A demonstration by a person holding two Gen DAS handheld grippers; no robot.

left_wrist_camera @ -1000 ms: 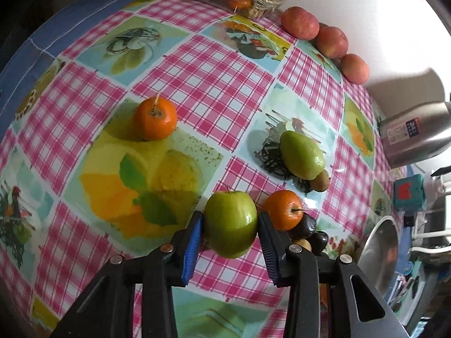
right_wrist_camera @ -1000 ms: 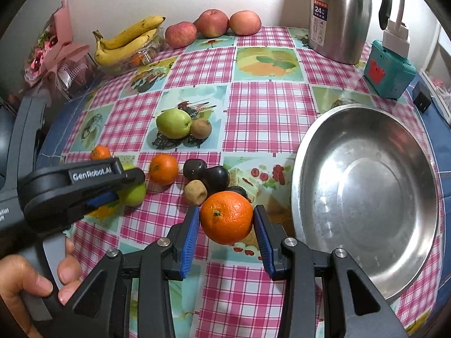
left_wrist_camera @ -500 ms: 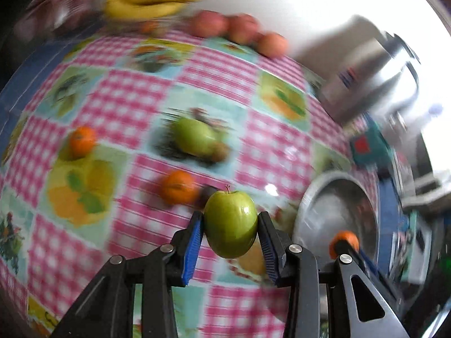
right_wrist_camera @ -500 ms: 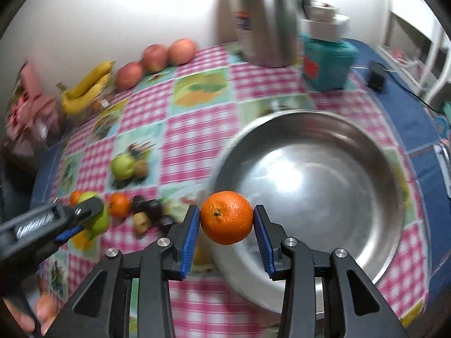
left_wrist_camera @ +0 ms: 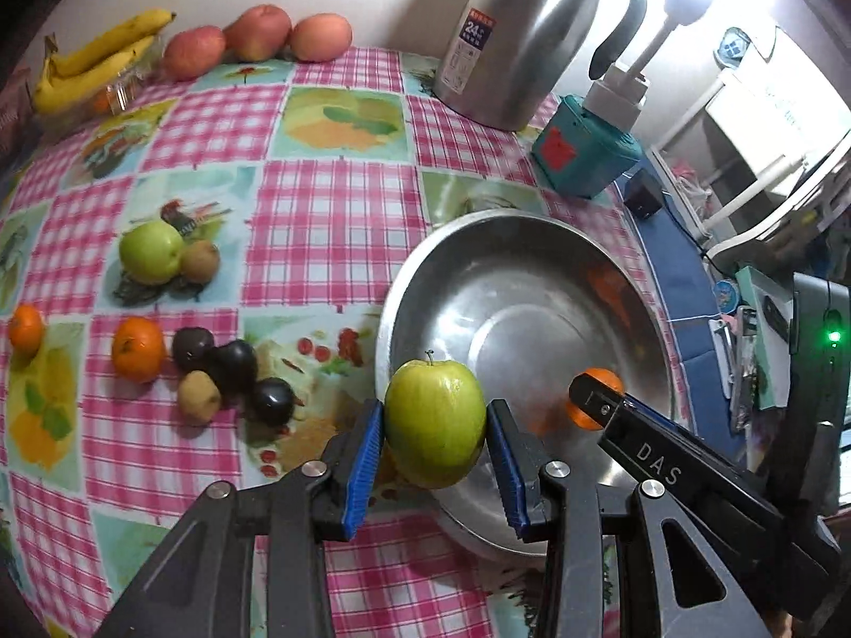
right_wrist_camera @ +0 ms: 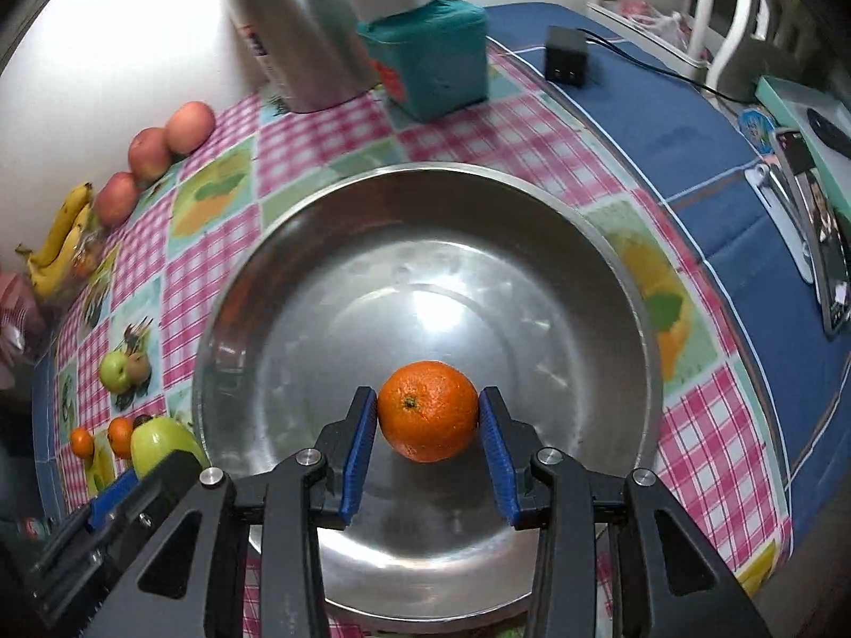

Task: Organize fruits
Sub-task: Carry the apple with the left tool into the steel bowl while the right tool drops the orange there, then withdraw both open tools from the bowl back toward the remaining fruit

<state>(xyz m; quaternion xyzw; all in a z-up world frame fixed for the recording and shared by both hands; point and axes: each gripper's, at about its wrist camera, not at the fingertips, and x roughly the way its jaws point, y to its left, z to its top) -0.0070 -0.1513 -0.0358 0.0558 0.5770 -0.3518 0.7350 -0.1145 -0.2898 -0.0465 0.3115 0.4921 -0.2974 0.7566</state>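
My left gripper (left_wrist_camera: pixel 435 425) is shut on a green apple (left_wrist_camera: pixel 435 414), held in the air over the near left rim of the steel bowl (left_wrist_camera: pixel 627 287). My right gripper (right_wrist_camera: pixel 428 414) is shut on an orange (right_wrist_camera: pixel 428 409) above the inside of the same bowl (right_wrist_camera: pixel 330 223), which holds no fruit. In the left wrist view the right gripper (left_wrist_camera: pixel 595 404) and its orange (left_wrist_camera: pixel 580 417) show over the bowl's right side. In the right wrist view the green apple (right_wrist_camera: pixel 159 441) shows at the bowl's left edge.
On the checked cloth left of the bowl lie another green apple (left_wrist_camera: pixel 150 251), two oranges (left_wrist_camera: pixel 137 348), dark plums (left_wrist_camera: pixel 234 364) and small brown fruits (left_wrist_camera: pixel 198 396). Bananas (left_wrist_camera: pixel 101 66) and three red apples (left_wrist_camera: pixel 255 37) line the wall. A steel jug (left_wrist_camera: pixel 524 37) and teal box (left_wrist_camera: pixel 582 151) stand behind the bowl.
Both grippers have swung right from the loose fruit to the bowl, each keeping its fruit. The orange now hangs over the bowl's inside, the apple over its rim.
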